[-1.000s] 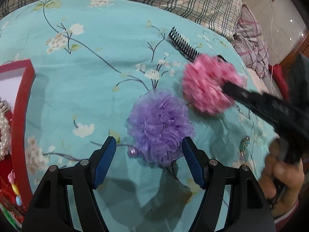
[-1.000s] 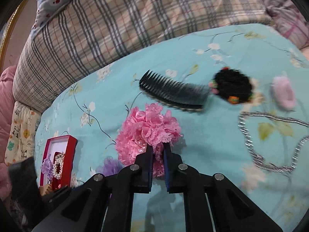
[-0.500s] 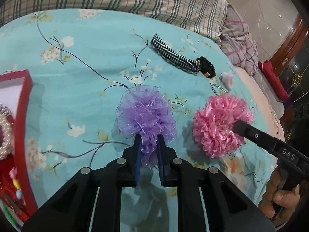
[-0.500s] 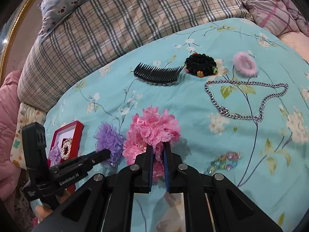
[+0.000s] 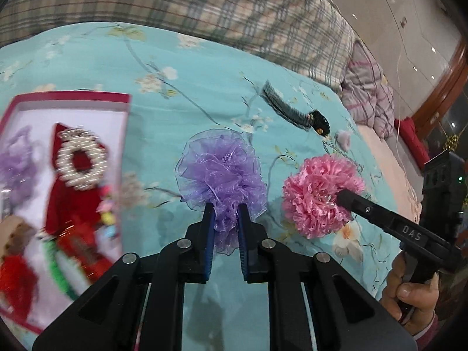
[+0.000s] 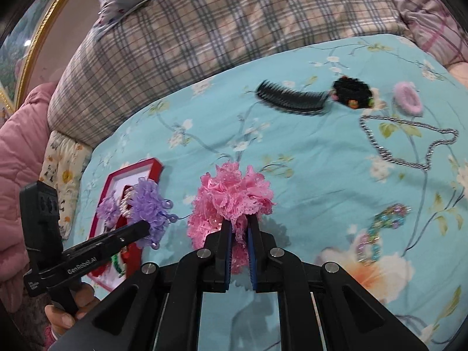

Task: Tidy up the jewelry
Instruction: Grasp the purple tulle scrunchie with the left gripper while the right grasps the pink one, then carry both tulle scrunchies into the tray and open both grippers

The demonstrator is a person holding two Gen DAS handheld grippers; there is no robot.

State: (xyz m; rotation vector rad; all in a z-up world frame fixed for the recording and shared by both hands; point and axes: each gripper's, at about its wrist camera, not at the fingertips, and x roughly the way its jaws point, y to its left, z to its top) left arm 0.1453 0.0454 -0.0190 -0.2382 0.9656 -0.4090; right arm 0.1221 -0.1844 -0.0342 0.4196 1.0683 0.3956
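Note:
My left gripper point(image 5: 225, 215) is shut on a purple tulle flower point(image 5: 222, 172), held off the teal floral bedspread point(image 5: 204, 82). In the right wrist view the same purple flower point(image 6: 147, 201) hangs in front of a red jewelry box point(image 6: 153, 165). My right gripper point(image 6: 239, 225) is shut on a pink lace flower point(image 6: 234, 193), also seen as a pink flower point(image 5: 318, 193) to the right in the left wrist view. The red box point(image 5: 70, 96) at the left holds a pearl ring-shaped piece point(image 5: 80, 159), another purple flower point(image 5: 16, 161) and red items.
On the bedspread lie a black comb point(image 6: 292, 99), a black beaded hair tie point(image 6: 352, 92), a pink scrunchie point(image 6: 408, 98), a silver chain point(image 6: 409, 143) and a beaded bracelet point(image 6: 380, 234). A plaid pillow point(image 6: 219, 29) lies behind. A person's hands point(image 5: 409, 286) hold both grippers.
My left gripper closed on the purple flower and lifted it toward the red box at the left. My right gripper carried the pink flower the same way; the comb and chain fell behind.

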